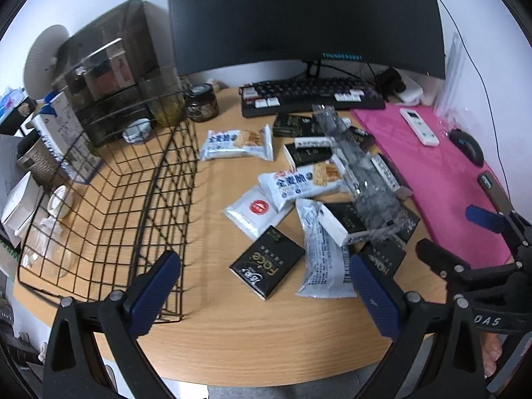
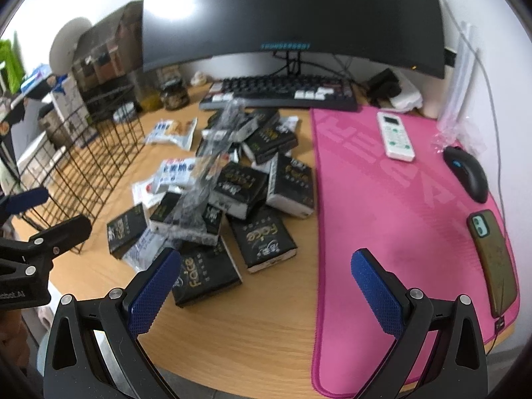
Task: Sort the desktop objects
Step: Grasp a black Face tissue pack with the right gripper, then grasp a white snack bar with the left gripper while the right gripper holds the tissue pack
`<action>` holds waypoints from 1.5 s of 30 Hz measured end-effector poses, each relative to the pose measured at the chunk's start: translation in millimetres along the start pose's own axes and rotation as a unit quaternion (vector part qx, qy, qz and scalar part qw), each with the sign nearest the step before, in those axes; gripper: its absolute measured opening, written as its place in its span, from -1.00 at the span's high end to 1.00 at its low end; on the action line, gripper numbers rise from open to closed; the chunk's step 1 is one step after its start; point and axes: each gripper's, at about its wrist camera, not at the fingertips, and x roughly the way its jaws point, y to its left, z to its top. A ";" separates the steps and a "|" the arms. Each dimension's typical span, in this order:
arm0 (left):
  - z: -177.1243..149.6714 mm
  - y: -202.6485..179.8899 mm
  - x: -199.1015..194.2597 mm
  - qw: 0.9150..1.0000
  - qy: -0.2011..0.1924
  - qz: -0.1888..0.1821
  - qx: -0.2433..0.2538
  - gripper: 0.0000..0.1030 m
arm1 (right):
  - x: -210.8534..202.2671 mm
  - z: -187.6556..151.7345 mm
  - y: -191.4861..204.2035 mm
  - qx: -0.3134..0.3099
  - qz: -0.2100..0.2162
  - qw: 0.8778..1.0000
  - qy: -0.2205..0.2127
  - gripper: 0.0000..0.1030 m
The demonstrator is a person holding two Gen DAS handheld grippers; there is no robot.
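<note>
A heap of black tissue packs [image 2: 262, 242] and white snack packets [image 1: 301, 181] lies mid-desk, with a crumpled clear wrapper [image 1: 362, 179] on top. One black tissue pack [image 1: 267, 262] rests just beyond my left gripper [image 1: 262, 296], which hovers open over the near desk with nothing between its blue pads. To the left stands a black wire basket [image 1: 109, 206], empty. My right gripper [image 2: 266, 286] is open too, above the desk edge beside the pink mat [image 2: 399, 206], close to a black pack [image 2: 202, 276]. The right gripper also shows in the left wrist view at the right edge.
A keyboard [image 1: 309, 96] and large monitor [image 1: 306, 16] stand at the back. On the pink mat lie a white remote [image 2: 395, 136], a black mouse [image 2: 465, 173] and a phone [image 2: 495, 262]. A jar [image 1: 201, 103], drawer unit [image 1: 109, 76] and boxes crowd the left.
</note>
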 end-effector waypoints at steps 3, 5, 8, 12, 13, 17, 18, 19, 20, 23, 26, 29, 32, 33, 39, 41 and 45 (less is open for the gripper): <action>-1.0 -3.3 11.9 1.000 0.010 0.006 0.013 -0.96 | 14.0 -3.6 1.8 -0.010 0.005 1.000 0.022 -0.92; -2.0 -6.7 18.6 0.999 0.009 0.019 0.030 -0.96 | 21.5 -5.8 0.8 -0.010 0.013 0.999 0.035 -0.89; -3.0 -11.8 25.2 0.998 0.008 0.031 0.047 -0.96 | 32.7 -9.2 2.3 -0.012 0.027 0.998 0.055 -0.81; -1.7 -10.2 27.8 0.997 0.004 0.053 0.050 -0.97 | 39.5 -12.9 10.2 -0.007 0.032 0.998 0.059 -0.76; -0.6 -8.2 27.1 0.998 0.004 0.051 0.049 -0.97 | 41.4 -14.0 13.1 -0.008 0.040 0.997 0.062 -0.76; 0.9 -0.6 20.2 0.997 -0.001 0.057 0.047 -0.97 | 48.5 -19.6 27.8 -0.022 0.043 0.997 0.064 -0.76; 1.4 0.4 17.7 0.997 -0.003 0.054 0.046 -0.97 | 48.9 -20.4 29.9 -0.019 0.043 0.997 0.061 -0.76; 1.8 1.5 14.2 0.998 -0.007 0.049 0.045 -0.97 | 49.3 -20.7 32.2 -0.016 0.044 0.997 0.058 -0.76; 2.2 2.3 10.6 0.998 -0.012 0.046 0.043 -0.97 | 49.8 -21.0 35.5 -0.015 0.045 0.997 0.055 -0.76; 2.0 2.5 7.2 0.998 -0.016 0.047 0.047 -0.97 | 59.1 -23.7 46.9 -0.026 0.034 0.997 0.058 -0.76; 1.8 2.5 7.9 0.998 -0.014 0.045 0.045 -0.97 | 61.1 -23.6 51.8 -0.040 0.012 0.998 0.047 -0.65; 0.5 0.9 7.1 0.998 -0.014 0.041 0.044 -0.97 | 60.3 -19.2 46.3 -0.049 0.003 0.998 0.049 -0.30; -0.2 -4.5 5.6 0.999 -0.013 0.026 0.046 -0.97 | 57.9 -14.9 23.4 -0.033 0.010 0.998 0.061 -0.28; -0.9 -7.3 5.1 0.999 -0.013 0.019 0.047 -0.97 | 55.0 -13.1 11.7 -0.025 0.009 0.998 0.062 -0.27; -4.9 -31.6 21.0 0.998 0.001 -0.004 0.068 -0.97 | 27.8 -0.5 -33.5 -0.022 -0.001 0.998 0.058 -0.27; -6.9 -38.9 31.5 0.997 0.011 -0.012 0.072 -0.97 | 22.9 -0.3 -40.4 -0.031 -0.005 0.998 0.060 -0.26; -7.2 -46.3 48.0 0.997 0.020 -0.007 0.078 -0.89 | 28.5 -5.9 -43.9 -0.042 -0.005 0.997 0.071 -0.26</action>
